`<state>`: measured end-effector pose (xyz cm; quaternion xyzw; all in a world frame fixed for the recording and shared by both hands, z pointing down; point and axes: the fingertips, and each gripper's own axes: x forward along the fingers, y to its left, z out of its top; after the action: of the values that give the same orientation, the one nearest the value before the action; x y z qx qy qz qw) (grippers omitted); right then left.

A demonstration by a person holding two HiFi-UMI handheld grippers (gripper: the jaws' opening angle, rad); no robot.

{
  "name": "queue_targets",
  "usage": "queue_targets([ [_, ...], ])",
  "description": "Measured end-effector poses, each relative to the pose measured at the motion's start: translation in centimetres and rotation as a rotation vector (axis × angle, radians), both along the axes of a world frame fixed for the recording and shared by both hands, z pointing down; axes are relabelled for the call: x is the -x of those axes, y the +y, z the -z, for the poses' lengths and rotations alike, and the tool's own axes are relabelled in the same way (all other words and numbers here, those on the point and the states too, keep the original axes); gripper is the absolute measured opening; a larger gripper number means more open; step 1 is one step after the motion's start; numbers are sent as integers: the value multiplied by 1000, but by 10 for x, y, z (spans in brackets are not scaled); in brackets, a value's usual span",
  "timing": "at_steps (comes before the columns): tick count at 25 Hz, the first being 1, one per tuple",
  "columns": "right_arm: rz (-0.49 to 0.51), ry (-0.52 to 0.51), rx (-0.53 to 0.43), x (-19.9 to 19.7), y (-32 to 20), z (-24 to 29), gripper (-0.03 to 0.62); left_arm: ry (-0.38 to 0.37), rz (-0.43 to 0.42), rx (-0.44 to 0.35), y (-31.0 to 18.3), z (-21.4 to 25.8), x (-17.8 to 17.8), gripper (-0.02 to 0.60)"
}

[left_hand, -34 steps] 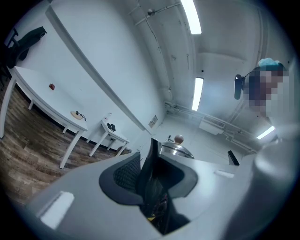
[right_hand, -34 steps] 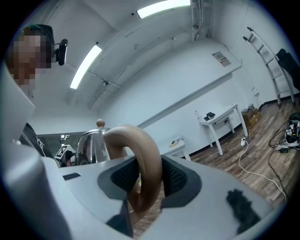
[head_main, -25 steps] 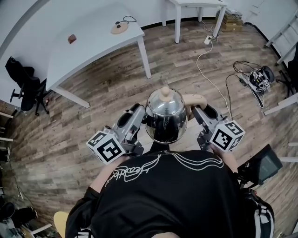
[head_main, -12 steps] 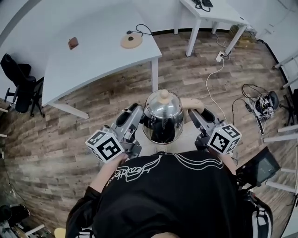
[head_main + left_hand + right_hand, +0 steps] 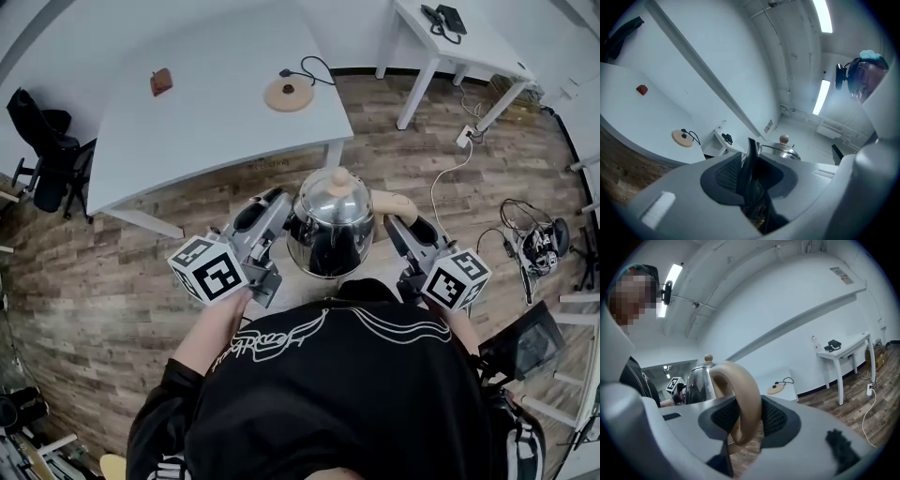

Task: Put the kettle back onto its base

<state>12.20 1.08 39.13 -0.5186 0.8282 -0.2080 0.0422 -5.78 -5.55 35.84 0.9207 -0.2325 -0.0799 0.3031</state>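
Looking down through the head view, I saw the kettle (image 5: 330,225) held in the air between both grippers, just in front of the table (image 5: 187,141) and well apart from its base (image 5: 288,95), which lay on the tabletop near a corner with its cord (image 5: 317,67). The left gripper (image 5: 751,176) had its fingers nearly together, clamped on the thin dark spout (image 5: 752,152). The right gripper (image 5: 740,418) stood wider, pads pressed on either side of the tan handle (image 5: 745,390).
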Motion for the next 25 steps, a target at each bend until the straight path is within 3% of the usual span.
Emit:
queue_targets([
  [5, 50, 0, -1, -5, -30, -25, 137, -29, 15, -21, -27, -23, -5, 74],
  [16, 186, 2, 80, -19, -227, -41, 136, -70, 89, -2, -211, -36, -18, 72],
  [21, 248, 41, 70, -30, -320, -41, 135, -71, 147, 3, -293, -38, -25, 72],
  [25, 308, 70, 43, -36, -387, -42, 133, -83, 187, -45, -352, -36, -32, 69],
])
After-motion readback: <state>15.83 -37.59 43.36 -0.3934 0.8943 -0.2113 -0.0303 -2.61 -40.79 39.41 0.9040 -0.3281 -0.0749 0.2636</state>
